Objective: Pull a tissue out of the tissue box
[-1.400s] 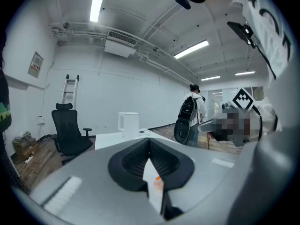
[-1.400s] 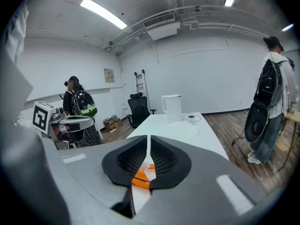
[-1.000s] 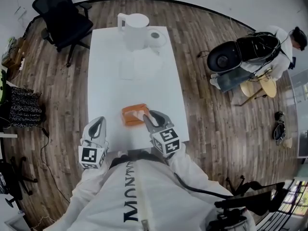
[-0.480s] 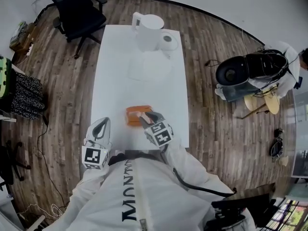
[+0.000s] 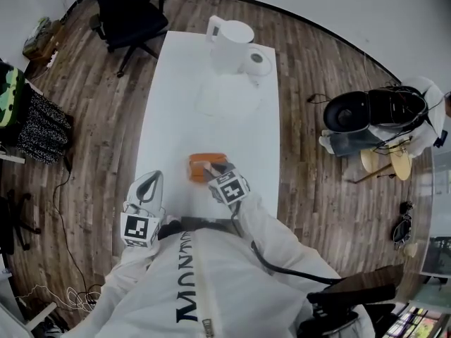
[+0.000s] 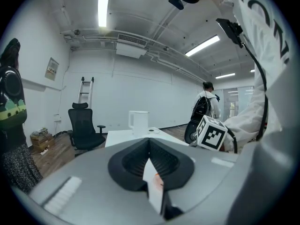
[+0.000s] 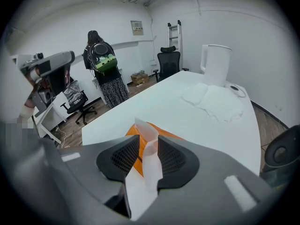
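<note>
Right gripper (image 7: 147, 143): jaws just opened, tissue (image 7: 143, 127) upright between them, seemingly unpinched
Box (image 5: 198, 169): orange, on tabletop (image 5: 211, 129) beneath that gripper
Left gripper (image 6: 150, 146): clenched, near tabletop corner

One table (image 5: 176, 132), at its near end one tissue box (image 5: 199, 167), at its far end one kettle (image 5: 230, 41) and one roll (image 5: 258, 60), off it one office chair (image 5: 130, 9) and another office chair (image 7: 76, 106)

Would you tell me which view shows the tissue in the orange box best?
The right gripper view: the tissue stands large above the orange box between the right gripper's jaws, which have just been opening. The head view shows only a pale speck; the left gripper view, nothing.
</note>
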Tool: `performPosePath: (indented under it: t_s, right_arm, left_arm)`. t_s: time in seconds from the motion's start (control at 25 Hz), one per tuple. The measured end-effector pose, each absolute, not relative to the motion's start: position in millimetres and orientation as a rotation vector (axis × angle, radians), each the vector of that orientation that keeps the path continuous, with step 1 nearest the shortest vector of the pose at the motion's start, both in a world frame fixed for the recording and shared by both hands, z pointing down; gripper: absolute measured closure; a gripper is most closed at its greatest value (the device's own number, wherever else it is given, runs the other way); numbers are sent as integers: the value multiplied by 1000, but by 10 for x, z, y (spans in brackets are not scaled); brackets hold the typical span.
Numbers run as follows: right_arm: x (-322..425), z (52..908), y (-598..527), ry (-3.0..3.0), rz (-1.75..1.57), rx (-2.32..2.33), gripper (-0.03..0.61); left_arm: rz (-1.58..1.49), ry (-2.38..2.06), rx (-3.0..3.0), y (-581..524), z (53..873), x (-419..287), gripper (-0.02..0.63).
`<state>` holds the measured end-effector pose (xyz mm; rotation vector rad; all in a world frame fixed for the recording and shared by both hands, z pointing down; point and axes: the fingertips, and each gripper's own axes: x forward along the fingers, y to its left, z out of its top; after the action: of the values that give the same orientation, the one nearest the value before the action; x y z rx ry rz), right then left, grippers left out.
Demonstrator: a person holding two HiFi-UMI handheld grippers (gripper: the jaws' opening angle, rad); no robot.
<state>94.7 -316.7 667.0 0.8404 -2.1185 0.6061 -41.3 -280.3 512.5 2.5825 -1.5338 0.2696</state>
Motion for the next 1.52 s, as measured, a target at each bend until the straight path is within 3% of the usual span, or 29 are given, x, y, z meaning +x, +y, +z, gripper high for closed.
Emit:
performPosePath:
  t_s: [0.64,0.96,1.52]
  right_arm:
    - [972,6888,-3095,-1995,451,742,471]
    - [1025,6901,-3057,-1987,459,779,570]
    - [1082,6818,-3070,-2088,691,850,565]
  left_arm:
    - [286,-1503,2597,-2707,5178,-275,615]
    - [301,-1427,2607,-2677,5273,-125,615]
    - [486,-1041,2692,-2712,6110,782,615]
